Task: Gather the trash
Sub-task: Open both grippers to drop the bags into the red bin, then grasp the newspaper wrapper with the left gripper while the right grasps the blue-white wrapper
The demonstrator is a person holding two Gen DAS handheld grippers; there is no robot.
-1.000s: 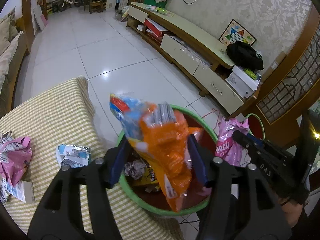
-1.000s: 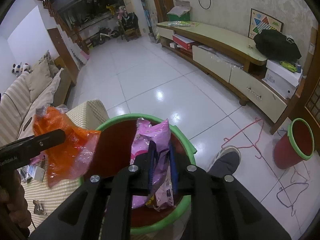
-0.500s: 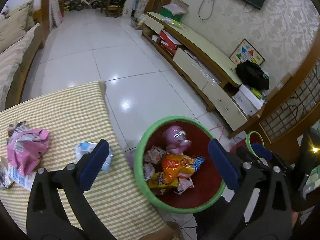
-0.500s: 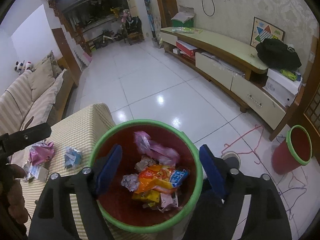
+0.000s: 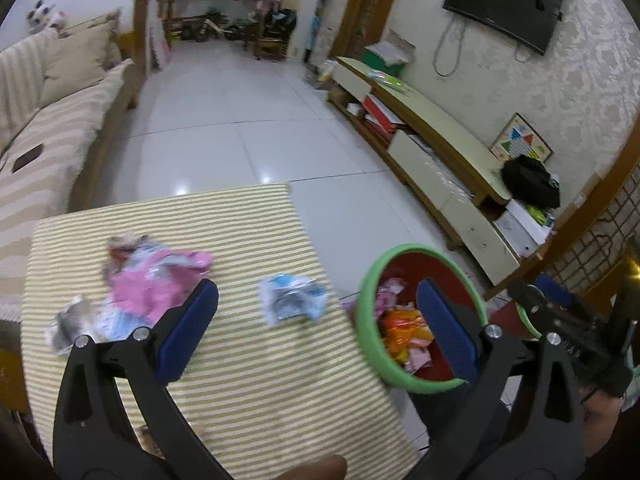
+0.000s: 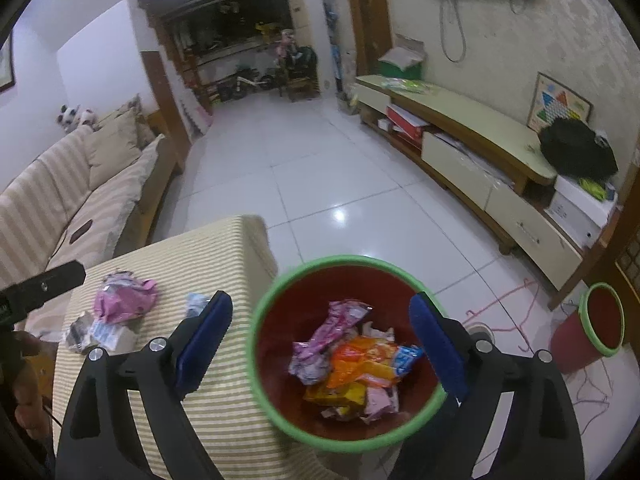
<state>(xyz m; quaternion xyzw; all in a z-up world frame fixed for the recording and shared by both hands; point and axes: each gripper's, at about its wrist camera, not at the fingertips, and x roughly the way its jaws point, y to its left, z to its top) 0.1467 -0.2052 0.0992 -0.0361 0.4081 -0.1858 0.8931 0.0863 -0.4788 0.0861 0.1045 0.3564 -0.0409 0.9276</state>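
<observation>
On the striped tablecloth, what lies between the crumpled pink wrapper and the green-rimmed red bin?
One blue-and-white crumpled wrapper lies between the pink wrapper and the bin; otherwise the striped tablecloth is bare. The left wrist view shows it best.

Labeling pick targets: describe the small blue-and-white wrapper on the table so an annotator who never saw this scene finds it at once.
Start at the table with the yellow-striped cloth, next to the red bin with the green rim. The blue-and-white wrapper lies alone on the cloth near the bin-side edge. Unlike the pink bag and the crumpled scraps piled together farther from the bin, it is small, pale blue and silvery, and touches no other trash.
</observation>
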